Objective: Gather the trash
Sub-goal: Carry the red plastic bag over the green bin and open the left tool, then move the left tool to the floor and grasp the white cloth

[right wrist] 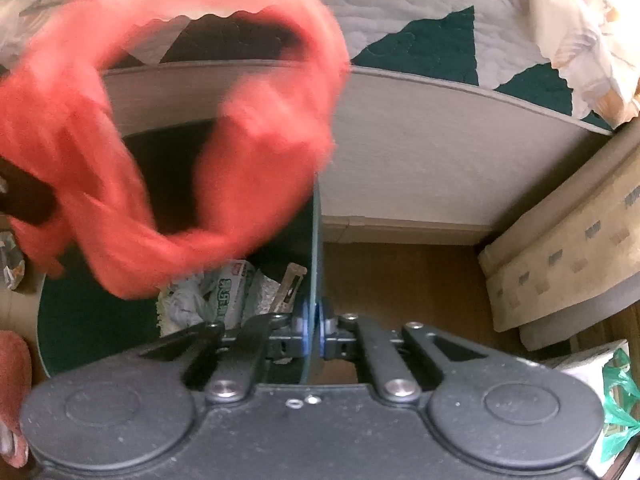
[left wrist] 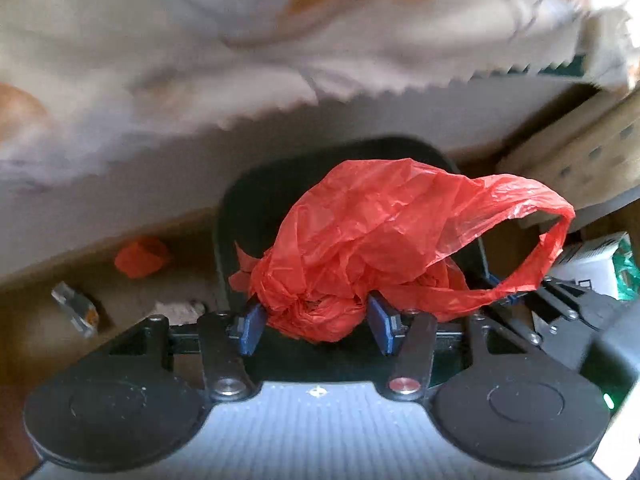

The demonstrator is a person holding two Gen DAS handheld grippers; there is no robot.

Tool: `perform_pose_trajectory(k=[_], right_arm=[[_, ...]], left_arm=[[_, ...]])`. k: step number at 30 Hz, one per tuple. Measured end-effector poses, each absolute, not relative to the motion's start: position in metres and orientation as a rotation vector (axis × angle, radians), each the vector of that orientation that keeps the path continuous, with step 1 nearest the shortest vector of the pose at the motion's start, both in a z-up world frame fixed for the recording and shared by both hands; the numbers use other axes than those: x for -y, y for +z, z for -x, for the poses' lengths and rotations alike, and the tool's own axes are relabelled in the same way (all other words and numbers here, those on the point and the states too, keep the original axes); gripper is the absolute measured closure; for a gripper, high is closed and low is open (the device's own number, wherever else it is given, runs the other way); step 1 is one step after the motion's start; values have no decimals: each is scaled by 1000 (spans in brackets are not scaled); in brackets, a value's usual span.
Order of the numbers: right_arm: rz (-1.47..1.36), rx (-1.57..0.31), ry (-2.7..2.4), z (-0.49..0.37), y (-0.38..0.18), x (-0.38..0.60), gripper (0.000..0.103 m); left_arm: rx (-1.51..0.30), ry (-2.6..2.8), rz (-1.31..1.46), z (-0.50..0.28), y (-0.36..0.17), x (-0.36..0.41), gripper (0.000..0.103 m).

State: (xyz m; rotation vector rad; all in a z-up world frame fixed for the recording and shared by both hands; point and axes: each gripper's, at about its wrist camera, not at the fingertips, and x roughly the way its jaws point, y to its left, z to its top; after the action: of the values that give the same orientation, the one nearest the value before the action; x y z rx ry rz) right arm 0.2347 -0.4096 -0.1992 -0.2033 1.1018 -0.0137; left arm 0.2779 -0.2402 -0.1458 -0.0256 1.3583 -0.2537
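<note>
My left gripper (left wrist: 316,314) is shut on a crumpled red plastic bag (left wrist: 360,232), with the bunched part squeezed between the blue pads (left wrist: 252,322). One bag handle loops out to the right. The bag hangs above a dark bin (left wrist: 256,200) on the floor. In the right wrist view the same red bag (right wrist: 120,128) is a blur over the bin's opening. My right gripper (right wrist: 314,330) is shut on the bin's thin rim (right wrist: 316,240). Crumpled wrappers (right wrist: 212,296) lie inside the bin.
A red scrap (left wrist: 140,256), a small wrapper (left wrist: 76,312) and another scrap (left wrist: 180,308) lie on the brown floor left of the bin. A bed with a patterned quilt (left wrist: 200,60) stands behind it. A cardboard box (right wrist: 560,248) and a green bag (right wrist: 616,400) sit at the right.
</note>
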Motion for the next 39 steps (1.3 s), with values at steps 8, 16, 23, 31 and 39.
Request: perform_pose_trajectory(k=[8,16,23,31,39], right_arm=[[206,-1103,-17,-232,-200,408,99],[209,-1109,-32,-235,-199,403,99],[191,-1121,-46,-238,-199,406,99],[166,-1137,-121,-244,-201,418,102],[137,-1163,-172,-246,-206,428,102]], left_arm=[[-1445,-257,10,-299,-188,263,49],[-1457,-249,-51,-299,-201,266,46],[-1407,-278,-82,-294,-191,270,35],[-1343,-354,-62,-281,-161,254,35],[-1287,-327,19,-258,-144,169,23]])
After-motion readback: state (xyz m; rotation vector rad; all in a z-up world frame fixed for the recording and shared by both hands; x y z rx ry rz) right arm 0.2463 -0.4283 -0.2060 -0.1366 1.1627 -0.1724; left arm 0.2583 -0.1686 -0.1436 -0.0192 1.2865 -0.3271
